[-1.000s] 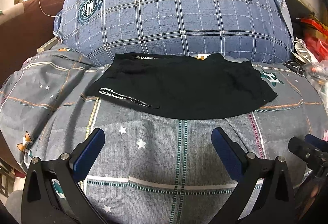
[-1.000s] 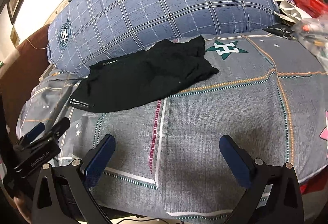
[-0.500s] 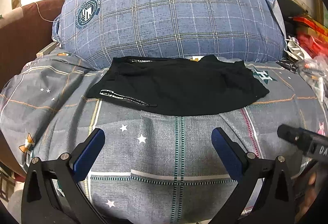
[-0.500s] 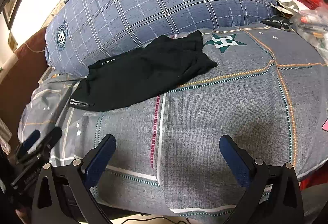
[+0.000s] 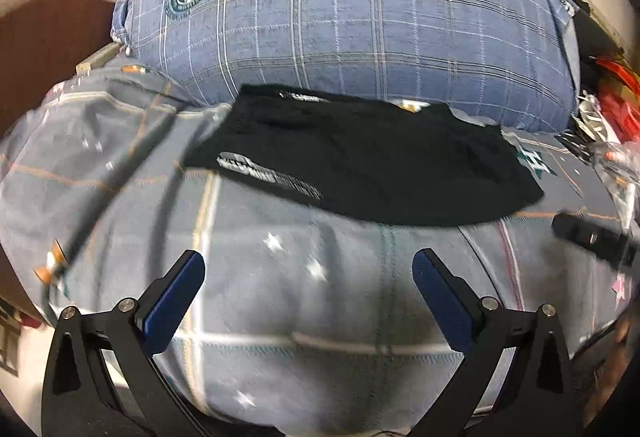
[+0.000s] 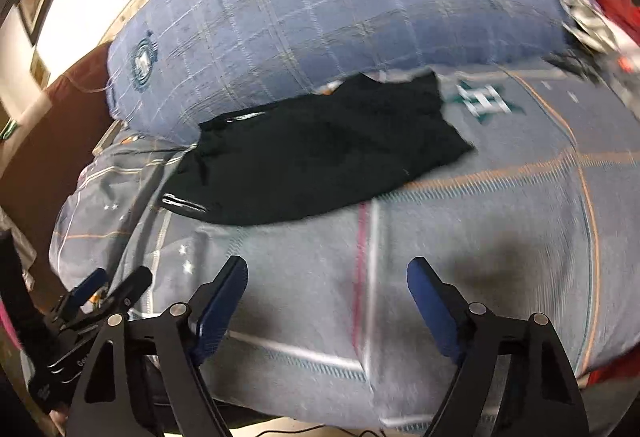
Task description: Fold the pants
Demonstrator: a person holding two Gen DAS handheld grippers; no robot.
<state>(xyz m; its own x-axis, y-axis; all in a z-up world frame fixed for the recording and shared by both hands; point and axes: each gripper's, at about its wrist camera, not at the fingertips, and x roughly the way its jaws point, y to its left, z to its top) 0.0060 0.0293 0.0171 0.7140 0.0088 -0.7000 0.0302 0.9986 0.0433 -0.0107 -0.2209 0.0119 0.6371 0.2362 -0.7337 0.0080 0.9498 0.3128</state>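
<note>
- On a bed (image 5: 280, 317) under a grey star-print cover, black pants (image 5: 360, 165) lie folded into a flat bundle at the far edge, their back side touching a big blue plaid pillow (image 5: 340, 29).
- A white printed strip runs along the pants' near left edge; both views are blurred.
- The left gripper (image 5: 308, 277) hangs above the bed's near edge, blue-padded fingers (image 5: 176, 297) spread wide, nothing between them, well short of the pants.
- The right gripper (image 6: 326, 289) hangs over the near edge too, its jaws closing but with a clear gap and only bare cover between them.
- Red and white clutter (image 5: 616, 105) sits at the bed's far right corner, beside the pillow.
- A brown headboard or chair (image 5: 52, 21) stands off the left edge; which it is cannot be told.
</note>
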